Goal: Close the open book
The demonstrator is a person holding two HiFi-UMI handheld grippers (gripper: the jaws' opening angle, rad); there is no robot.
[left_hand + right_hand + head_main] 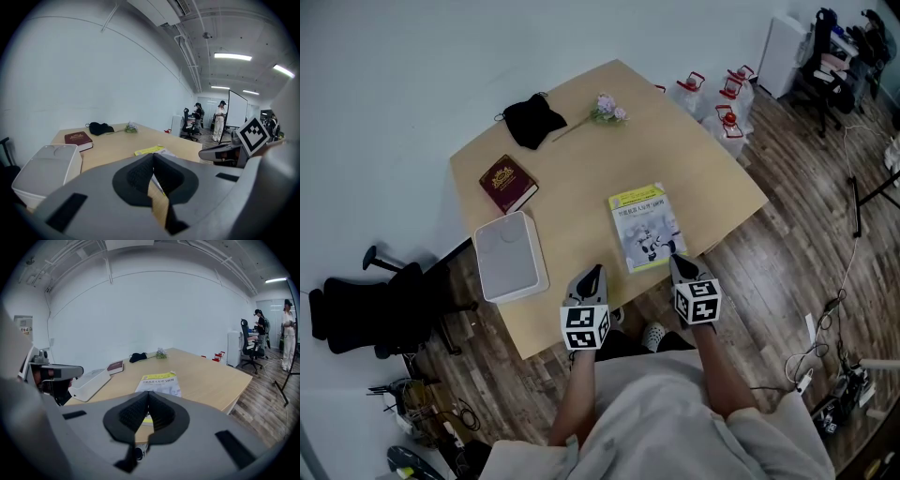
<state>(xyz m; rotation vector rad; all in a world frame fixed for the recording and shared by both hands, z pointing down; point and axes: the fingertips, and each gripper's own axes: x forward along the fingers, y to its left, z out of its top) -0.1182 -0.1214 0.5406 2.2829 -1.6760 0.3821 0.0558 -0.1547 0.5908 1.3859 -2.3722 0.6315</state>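
Book [645,228] flat on tbl [581,159]; cover up

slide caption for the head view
Both shut, the left gripper and right gripper hover near a closed yellow-and-white paperback book on a light wooden table

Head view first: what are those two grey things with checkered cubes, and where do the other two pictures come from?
A person holds hand tools, one per hand: the left tongs and right tongs. The cubes are part of them. The head view looks down from a camera on the person's head; the other two come from cameras on the tools, looking along their jaws. Both are shut, empty. On the table lie a closed yellow-and-white book, a dark red book, a white box, a black cloth and a flower sprig.
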